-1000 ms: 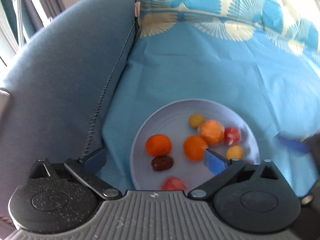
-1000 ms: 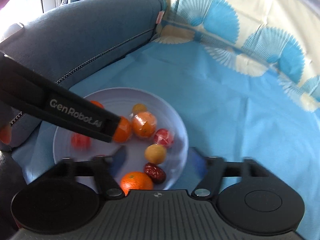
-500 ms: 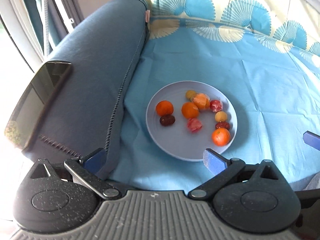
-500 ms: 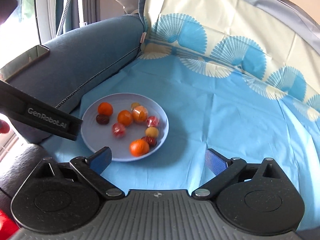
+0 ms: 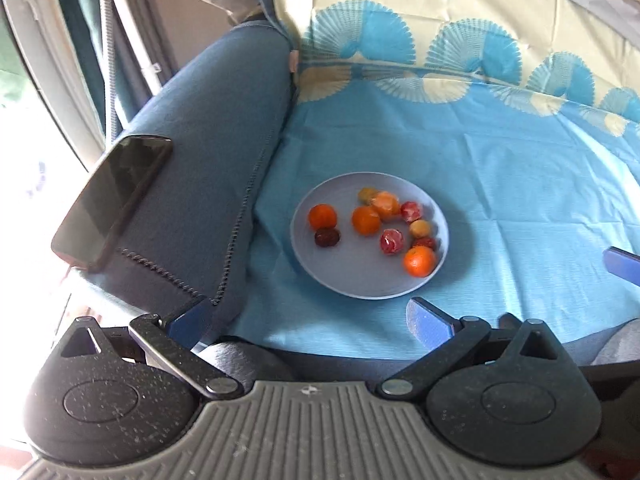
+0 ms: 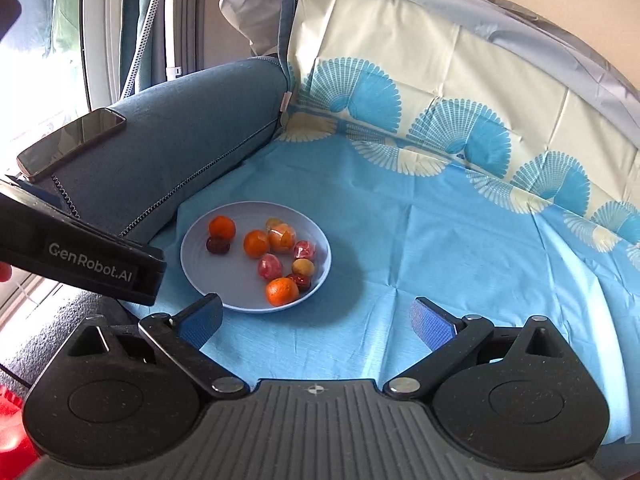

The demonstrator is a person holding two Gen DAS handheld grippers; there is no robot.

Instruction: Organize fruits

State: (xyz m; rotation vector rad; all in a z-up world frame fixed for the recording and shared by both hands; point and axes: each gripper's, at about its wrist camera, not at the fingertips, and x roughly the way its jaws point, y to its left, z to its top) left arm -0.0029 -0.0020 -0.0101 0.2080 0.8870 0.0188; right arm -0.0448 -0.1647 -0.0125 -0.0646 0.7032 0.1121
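Both tongs hang spread wide and empty above a sofa seat: the left tongs [image 5: 308,322] near the armrest, the right tongs [image 6: 316,320] over the blue cloth [image 6: 440,240] that covers the seat. The left unit's black body, lettered "GenRobot.AI", crosses the left edge of the right wrist view.

Just beyond the blue fingertips [image 6: 200,320], a pale blue plate [image 6: 200,264] sits on the cloth beside the armrest and holds all the fruit. Nearest lies a mandarin [image 6: 282,291], touching a dark red date [image 6: 300,280]. Behind them sit a plastic-wrapped red fruit [image 6: 270,266], a small yellow fruit [image 6: 303,267] and two more mandarins [image 6: 256,244], one beside a second date [image 6: 217,245].

Farther off, a dark phone [image 5: 112,196] rests on the grey-blue armrest [image 5: 208,152]. The fan-patterned cloth climbs the backrest behind.
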